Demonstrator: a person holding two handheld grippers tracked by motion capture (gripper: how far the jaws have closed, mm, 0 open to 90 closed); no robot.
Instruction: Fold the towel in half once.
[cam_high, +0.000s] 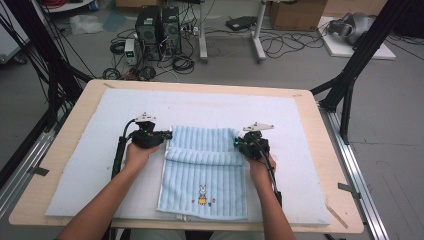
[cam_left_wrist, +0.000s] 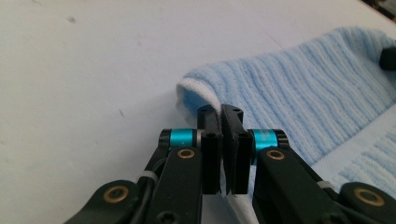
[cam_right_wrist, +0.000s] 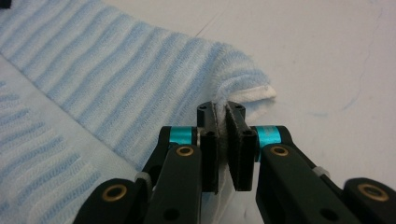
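A blue towel (cam_high: 205, 172) is spread on the white mat (cam_high: 90, 165), its far part doubled over toward the near side. Its left folded edge is pinched in the left gripper (cam_left_wrist: 223, 116), its right folded edge in the right gripper (cam_right_wrist: 221, 112). Both are clenched on cloth. The mat is borne by a wooden table (cam_high: 325, 150).

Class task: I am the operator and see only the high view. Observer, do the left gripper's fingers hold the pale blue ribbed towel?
Observer: Yes. In the left gripper view, the left gripper is shut on the pale blue ribbed towel at its white-edged corner.
Operator: And the right?
Observer: The right gripper pinches the other folded corner.
Operator: Is that corner lifted?
Observer: It curls up off the white mat.
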